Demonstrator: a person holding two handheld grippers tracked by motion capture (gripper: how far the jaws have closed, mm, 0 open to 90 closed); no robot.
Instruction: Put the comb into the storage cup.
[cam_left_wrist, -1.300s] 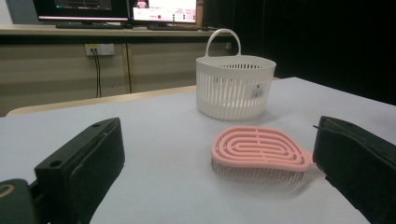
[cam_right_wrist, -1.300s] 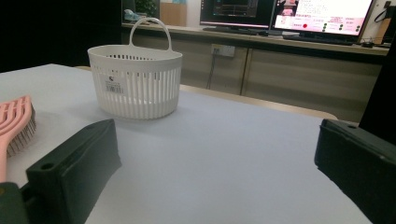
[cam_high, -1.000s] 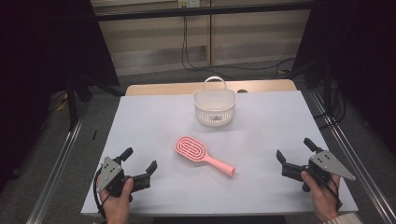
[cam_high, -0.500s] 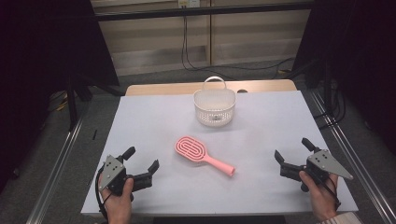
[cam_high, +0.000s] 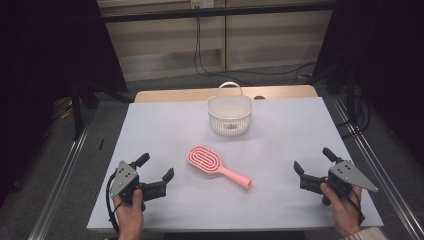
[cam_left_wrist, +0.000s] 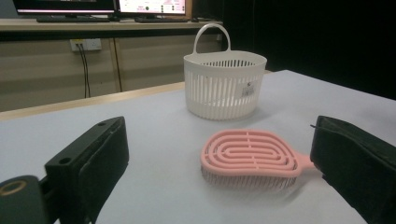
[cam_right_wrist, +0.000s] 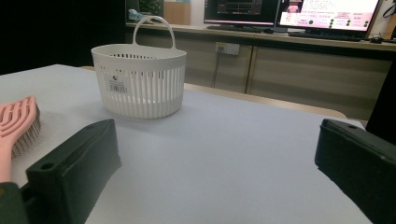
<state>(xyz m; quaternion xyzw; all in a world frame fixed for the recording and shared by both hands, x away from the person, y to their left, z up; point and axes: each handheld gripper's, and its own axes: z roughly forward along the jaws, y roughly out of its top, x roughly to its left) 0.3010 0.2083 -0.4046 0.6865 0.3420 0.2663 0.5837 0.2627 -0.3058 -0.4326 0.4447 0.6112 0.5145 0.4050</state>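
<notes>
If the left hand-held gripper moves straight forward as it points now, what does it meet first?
Probably the pink hairbrush: it lies between the open jaws of the left hand-held gripper, ahead of them, with the white basket farther behind. Depth is uncertain.

Both handheld grippers are chunky black plastic: left gripper (cam_high: 155, 171) trails a black cable, right gripper (cam_high: 315, 164) wears a grey triangular plate, striped sleeve cuff (cam_high: 364, 233) behind.
</notes>
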